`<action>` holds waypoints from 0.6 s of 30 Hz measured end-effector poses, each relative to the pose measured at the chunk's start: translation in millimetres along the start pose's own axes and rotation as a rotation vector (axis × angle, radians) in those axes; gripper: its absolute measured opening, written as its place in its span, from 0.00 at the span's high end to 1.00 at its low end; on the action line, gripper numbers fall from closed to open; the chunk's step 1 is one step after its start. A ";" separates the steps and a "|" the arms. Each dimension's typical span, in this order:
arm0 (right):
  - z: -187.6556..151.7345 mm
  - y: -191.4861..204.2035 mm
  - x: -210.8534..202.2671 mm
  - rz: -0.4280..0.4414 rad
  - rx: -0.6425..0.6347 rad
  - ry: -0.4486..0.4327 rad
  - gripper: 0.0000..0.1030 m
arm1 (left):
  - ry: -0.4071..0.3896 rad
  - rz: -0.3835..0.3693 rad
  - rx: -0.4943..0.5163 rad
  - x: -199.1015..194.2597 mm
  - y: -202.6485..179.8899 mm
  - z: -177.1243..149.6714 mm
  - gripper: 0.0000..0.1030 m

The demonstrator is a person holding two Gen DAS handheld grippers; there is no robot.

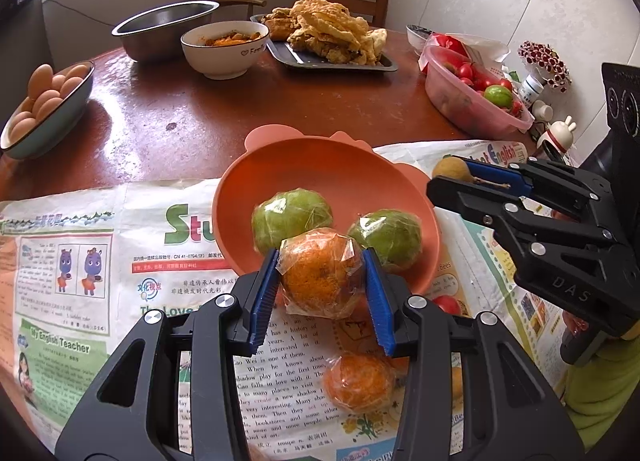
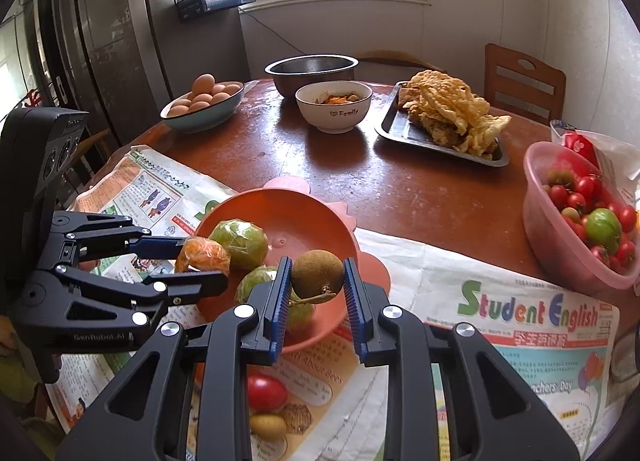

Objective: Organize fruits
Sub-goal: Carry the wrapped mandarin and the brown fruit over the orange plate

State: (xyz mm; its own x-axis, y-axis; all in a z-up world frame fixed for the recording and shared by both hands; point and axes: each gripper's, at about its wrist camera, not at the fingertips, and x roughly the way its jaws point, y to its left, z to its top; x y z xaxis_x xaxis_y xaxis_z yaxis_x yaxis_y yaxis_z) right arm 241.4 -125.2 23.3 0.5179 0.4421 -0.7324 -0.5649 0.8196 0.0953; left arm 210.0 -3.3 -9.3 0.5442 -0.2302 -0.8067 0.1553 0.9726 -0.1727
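Two wrapped green citrus (image 1: 291, 217) are sitting in the orange plastic bowl (image 1: 320, 165); left gripper (image 1: 322, 281) is clamping a wrapped orange (image 1: 318, 275), right gripper (image 2: 318, 281) a brown round fruit (image 2: 317, 275); one wrapped orange on the newspaper (image 1: 360, 381) is waiting.

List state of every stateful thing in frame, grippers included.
left gripper: shut on wrapped orange, at the bowl's near rim
right gripper: shut on brown fruit
orange bowl: upright, two wrapped green fruits inside
second wrapped orange: loose on newspaper
steel bowl: looks empty
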 end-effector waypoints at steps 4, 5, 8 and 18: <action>5.8 1.2 10.2 0.009 -0.009 0.013 0.76 | 0.002 0.004 -0.002 3.4 2.6 1.9 0.67; 7.2 1.9 13.2 0.012 -0.013 0.019 0.76 | 0.003 0.005 -0.002 3.9 3.4 2.2 0.67; 10.0 2.7 20.2 0.024 -0.020 0.031 0.76 | 0.002 0.011 -0.002 5.2 6.0 3.9 0.67; 16.6 0.9 50.4 0.065 -0.020 0.101 0.76 | 0.010 0.019 0.002 11.4 11.9 6.9 0.67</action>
State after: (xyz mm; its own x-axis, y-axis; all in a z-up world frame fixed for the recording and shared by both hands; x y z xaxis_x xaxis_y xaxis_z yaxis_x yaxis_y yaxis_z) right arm 277.7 -96.1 -2.3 0.4128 0.4545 -0.7893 -0.6083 0.7826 0.1325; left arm 223.8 5.4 -16.6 0.5386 -0.2116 -0.8156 0.1472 0.9767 -0.1562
